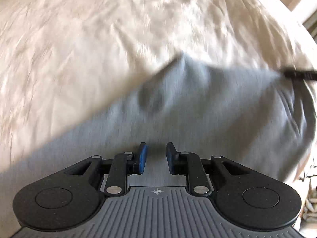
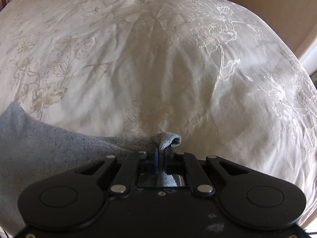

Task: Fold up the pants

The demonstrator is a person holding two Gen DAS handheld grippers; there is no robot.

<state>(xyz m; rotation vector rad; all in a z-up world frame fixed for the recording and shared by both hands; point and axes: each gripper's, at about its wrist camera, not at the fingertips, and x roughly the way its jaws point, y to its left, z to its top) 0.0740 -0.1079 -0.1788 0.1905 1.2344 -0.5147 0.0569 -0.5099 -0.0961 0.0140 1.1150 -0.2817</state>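
Pale blue pants (image 1: 198,103) spread on a white embroidered bed cover (image 2: 138,59), reaching toward the bed's right edge in the left wrist view. Right gripper (image 2: 161,154): jaws pressed together, pinching a raised fold of the pants. Left gripper (image 1: 156,156): hovering over the pants, jaws narrowly spread, fabric visible through the gap, nothing pinched. Left view blurred.
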